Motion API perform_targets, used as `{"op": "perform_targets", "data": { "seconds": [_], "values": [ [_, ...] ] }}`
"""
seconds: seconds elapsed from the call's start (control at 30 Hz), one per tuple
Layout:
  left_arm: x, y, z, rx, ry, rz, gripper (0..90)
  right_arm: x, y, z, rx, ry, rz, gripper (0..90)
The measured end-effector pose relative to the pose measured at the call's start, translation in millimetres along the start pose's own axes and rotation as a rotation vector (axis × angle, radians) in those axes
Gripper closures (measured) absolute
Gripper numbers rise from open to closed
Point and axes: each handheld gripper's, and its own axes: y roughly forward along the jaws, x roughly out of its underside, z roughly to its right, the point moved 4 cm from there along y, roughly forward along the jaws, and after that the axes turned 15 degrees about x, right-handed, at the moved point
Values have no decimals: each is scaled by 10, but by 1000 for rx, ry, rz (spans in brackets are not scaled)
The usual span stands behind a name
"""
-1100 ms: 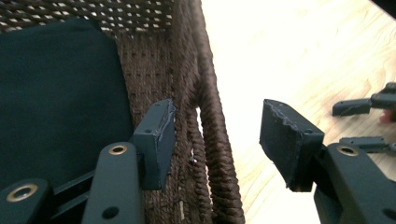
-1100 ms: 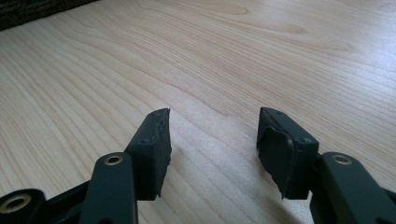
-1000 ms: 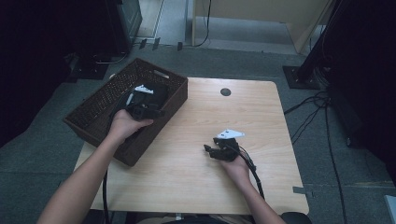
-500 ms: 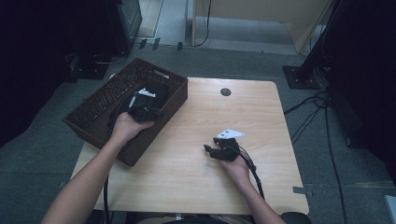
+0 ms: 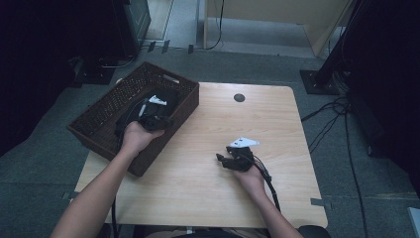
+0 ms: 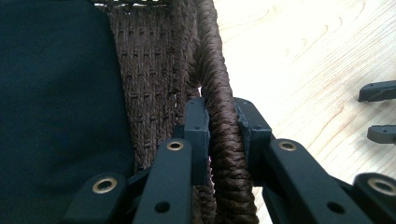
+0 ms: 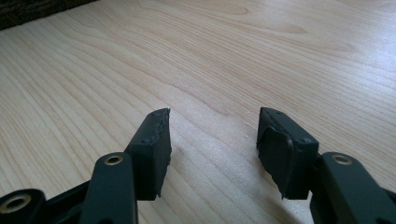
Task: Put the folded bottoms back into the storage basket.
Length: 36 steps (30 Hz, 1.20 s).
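The basket (image 5: 106,111), dark brown and woven, stands on the far left corner of the table (image 5: 277,198), and part of it hangs over the left edge. The left gripper (image 6: 223,135) has its jaws on both sides of the basket's thick braided rim, on the wall nearer to the middle of the table. These jaws have just been closing, and now the pads press on the rim, one inside and one outside. I think this grip is for pulling or lifting the basket, because the rim is the firmest part to hold. Inside the basket lies a dark cloth (image 6: 56,102), just beside the held wall.

The right gripper (image 7: 212,144) rests low over the bare wood at the near right, with its jaws standing apart and nothing between them; it seems to wait.

The table is of light wood, with a small round dark hole (image 5: 239,97) near its far edge. Around it is a grey floor (image 5: 346,148) with cables, and the room is dim.
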Motion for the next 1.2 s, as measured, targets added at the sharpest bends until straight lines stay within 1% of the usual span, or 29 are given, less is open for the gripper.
{"op": "perform_targets", "data": {
  "seconds": [0.03,0.13,0.17,0.37,0.47,0.53,0.6,0.67,0.73,0.8,0.83,0.93,0.97,1.07,1.2],
  "values": [
    [0,1,-2,3,-8,5,778,0,1,0,0,1,0,449],
    [-9,10,4,-20,-3,3,781,0,0,-1,0,0,0,449],
    [-14,14,4,-27,-7,6,783,0,0,-1,0,0,0,449],
    [-36,25,-19,-45,-52,29,784,2,-2,2,-1,-1,2,449],
    [-46,21,-45,-62,-71,39,784,6,-7,3,-3,1,-1,449],
    [-59,19,-74,-77,-91,51,783,8,-10,5,-6,3,-1,449],
    [-73,13,-113,-87,-111,61,782,11,-13,9,-6,4,0,449],
    [-86,6,-149,-101,-120,64,781,14,-17,9,-7,5,0,449],
    [-101,-1,-187,-122,-129,67,782,16,-20,11,-8,7,-1,449],
    [-114,-12,-236,-131,-148,79,782,16,-22,12,-9,10,-2,449],
    [-119,-18,-258,-134,-153,81,781,17,-22,15,-8,9,-2,449],
    [-132,-37,-316,-159,-165,86,782,20,-24,16,-8,10,-2,449],
    [-134,-47,-341,-158,-175,95,782,21,-26,17,-8,11,-2,449],
    [-124,-99,-430,-183,-201,110,781,24,-29,24,-7,12,-2,449],
    [-79,-225,-593,-224,-243,127,781,27,-30,26,-6,13,1,449]
  ]
}}
